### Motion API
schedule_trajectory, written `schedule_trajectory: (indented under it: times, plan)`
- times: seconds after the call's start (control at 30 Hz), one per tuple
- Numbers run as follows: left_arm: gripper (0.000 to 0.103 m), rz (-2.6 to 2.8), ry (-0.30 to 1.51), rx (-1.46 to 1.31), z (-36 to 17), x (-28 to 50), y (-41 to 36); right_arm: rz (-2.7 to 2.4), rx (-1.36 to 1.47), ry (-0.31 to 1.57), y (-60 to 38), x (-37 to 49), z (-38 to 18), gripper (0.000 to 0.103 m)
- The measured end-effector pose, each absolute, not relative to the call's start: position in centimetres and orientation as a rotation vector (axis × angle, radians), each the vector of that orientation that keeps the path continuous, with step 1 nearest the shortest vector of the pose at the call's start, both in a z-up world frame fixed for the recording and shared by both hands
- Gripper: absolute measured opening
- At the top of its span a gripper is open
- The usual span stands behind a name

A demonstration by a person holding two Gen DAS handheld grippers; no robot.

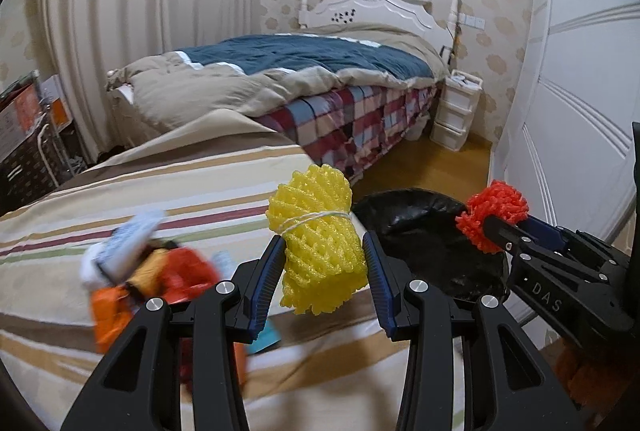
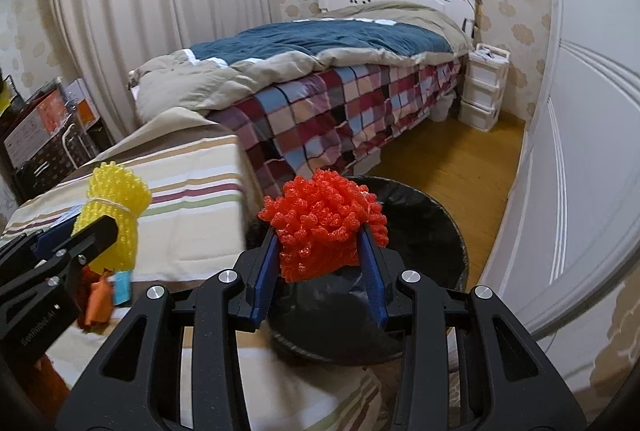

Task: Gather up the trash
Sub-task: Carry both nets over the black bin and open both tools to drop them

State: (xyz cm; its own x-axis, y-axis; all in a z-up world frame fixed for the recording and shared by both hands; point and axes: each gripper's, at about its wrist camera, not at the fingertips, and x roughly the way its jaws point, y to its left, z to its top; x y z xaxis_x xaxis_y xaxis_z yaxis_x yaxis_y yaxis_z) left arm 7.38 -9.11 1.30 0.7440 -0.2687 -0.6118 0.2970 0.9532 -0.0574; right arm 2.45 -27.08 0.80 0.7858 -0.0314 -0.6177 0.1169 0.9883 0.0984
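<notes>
Black jaws with ribbed blue pads on the left gripper [image 1: 325,273] pinch a yellow foam-net roll [image 1: 316,243], tied round with white string. Beside it, the right gripper [image 2: 325,263] squeezes a nubbly red foam-net wad [image 2: 322,227] above a round bin [image 2: 448,231] lined with glossy black plastic. Blurred orange and pale scraps [image 1: 132,271], perhaps wrappers, lie on the striped bedspread [image 1: 160,191]. Beyond stand a patchwork-quilted bed [image 2: 340,103], wooden floor [image 2: 460,167] and white drawers [image 2: 482,87].

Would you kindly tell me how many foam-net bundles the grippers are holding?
2: the yellow foam-net bundle in the left gripper, the red foam-net bundle in the right gripper, above the black-lined bin.
</notes>
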Motion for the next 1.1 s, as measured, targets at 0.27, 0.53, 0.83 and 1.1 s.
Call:
schedule_trajectory:
  times: [0.27, 0.53, 0.83, 1.1]
  plan:
    - [0.043, -0.324, 0.713, 0.099, -0.8, 10.3, -13.8, -0.099, 0.164, 0.708, -30.5, 5.2, -1.1, 0.038]
    - [0.043, -0.336, 0.755, 0.136, -2.1, 12.6, -16.3, -0.105, 0.182, 0.737, -32.0, 6.9, -2.5, 0.041]
    - [0.073, -0.307, 0.768, 0.137, -2.9, 13.0, -16.5, -0.149, 0.212, 0.729, -33.5, 7.5, -3.1, 0.061]
    - [0.082, -0.269, 0.756, 0.121, -2.4, 12.6, -15.5, -0.18, 0.214, 0.719, -33.5, 6.8, -2.8, 0.069]
